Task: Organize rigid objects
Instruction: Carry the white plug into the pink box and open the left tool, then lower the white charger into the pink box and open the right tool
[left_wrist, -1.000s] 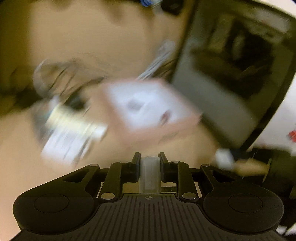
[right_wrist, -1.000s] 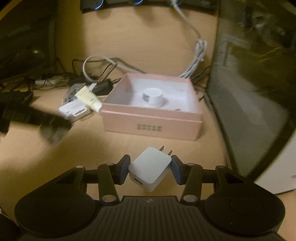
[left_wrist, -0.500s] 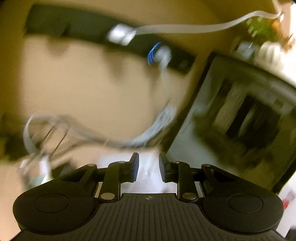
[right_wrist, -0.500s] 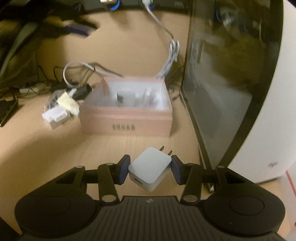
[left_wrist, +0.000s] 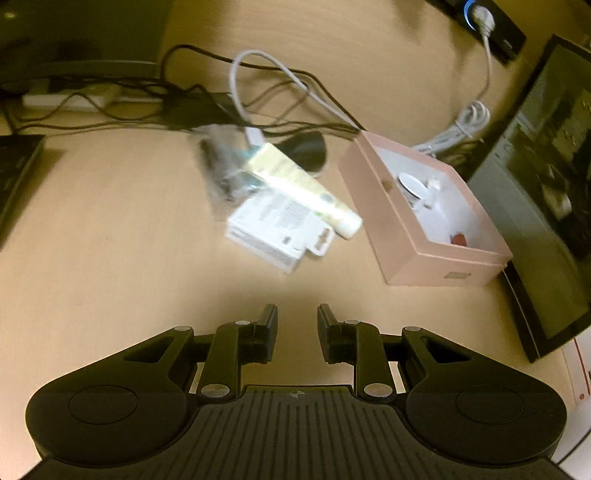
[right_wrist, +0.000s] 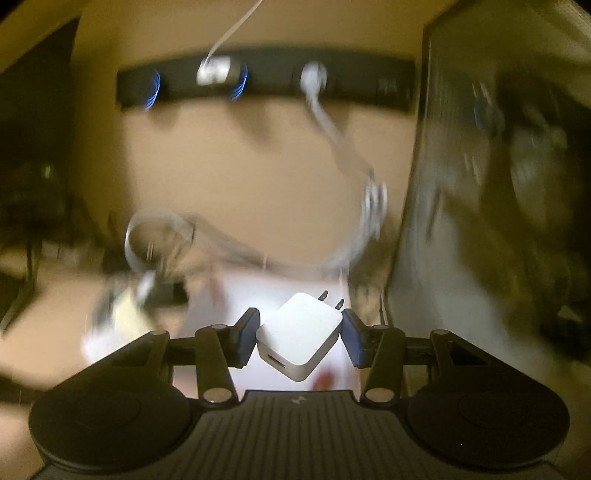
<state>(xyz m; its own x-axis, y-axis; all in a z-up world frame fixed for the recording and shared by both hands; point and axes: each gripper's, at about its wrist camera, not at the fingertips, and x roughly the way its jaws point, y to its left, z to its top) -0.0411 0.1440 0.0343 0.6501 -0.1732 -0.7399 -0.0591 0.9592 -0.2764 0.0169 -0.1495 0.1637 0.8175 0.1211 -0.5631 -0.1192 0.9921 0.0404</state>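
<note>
releasing white charger (right_wrist: 300, 335) over pink box (left_wrist: 424, 236): right gripper (right_wrist: 300, 334) jaws opening, charger between them, pads seemingly just clear, view blurred. keep low, centred over box so it lands inside. left gripper (left_wrist: 297, 332) parted, empty, above desk (left_wrist: 110, 240).

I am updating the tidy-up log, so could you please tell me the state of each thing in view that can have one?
Pink cardboard box: open, lidless, holding a few small items.
White square plug-in charger: between the right gripper's pads, prongs pointing away.
Right gripper: jaws opening.
Left gripper: open, empty.
Pale yellow tube: lying across the white flat packet.
</note>
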